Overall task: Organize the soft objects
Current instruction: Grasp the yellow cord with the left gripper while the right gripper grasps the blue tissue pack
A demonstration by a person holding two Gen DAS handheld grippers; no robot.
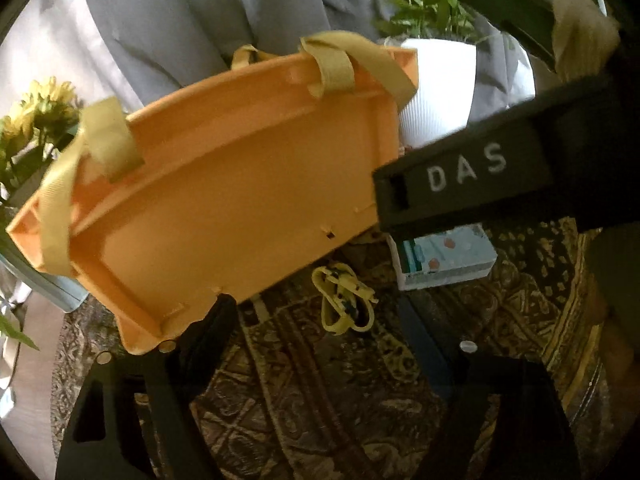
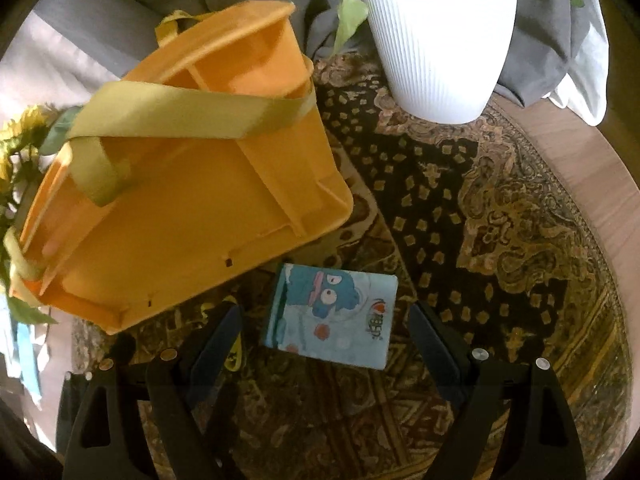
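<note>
Orange plastic bin (image 2: 180, 200) with olive-yellow webbing straps (image 2: 188, 116): left half of right-wrist frame, on patterned brown-gold cloth (image 2: 500, 220).

Light-blue soft book (image 2: 334, 316) with blue cartoon face: lower centre, between spread fingers of right gripper (image 2: 328, 340), untouched.

Yellow-black strap bundle (image 1: 344, 300): centre of left-wrist frame, ahead of left gripper (image 1: 320, 344), jaws wide, empty.

Black bar (image 1: 464, 184) lettered "DAS": right.

White ribbed plant pot (image 2: 436, 40): top.

bin (image 2: 192, 216): tipped on the table (image 2: 592, 184)
book (image 2: 332, 316): just before bin
pot (image 2: 436, 40): right, behind bin
</note>
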